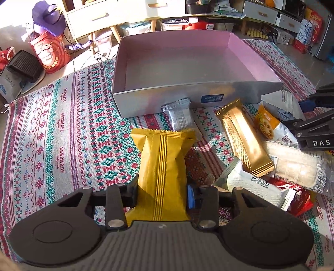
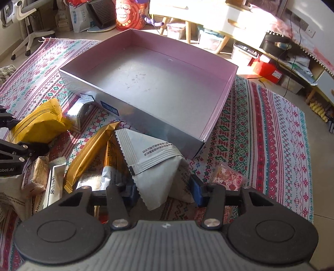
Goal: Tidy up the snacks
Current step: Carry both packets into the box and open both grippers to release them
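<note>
My left gripper (image 1: 161,197) is shut on a yellow snack packet (image 1: 161,162), held above the patterned cloth in front of the box; the packet also shows in the right wrist view (image 2: 39,123). My right gripper (image 2: 165,192) is shut on a white-grey snack packet (image 2: 156,164), also seen in the left wrist view (image 1: 281,104). An open silver box (image 1: 208,91) with a pink, empty inside (image 2: 146,83) stands ahead. A gold bar packet (image 1: 243,135), a small silver packet (image 1: 180,116) and several other snacks lie in a pile near the box.
A patterned cloth (image 1: 62,135) covers the floor under everything. A red cartoon bag (image 1: 49,54) and a black ribbed object (image 1: 23,66) stand beyond its far left edge. White cabinets (image 2: 208,14) stand behind the box. A pink snack packet (image 2: 227,177) lies to the right.
</note>
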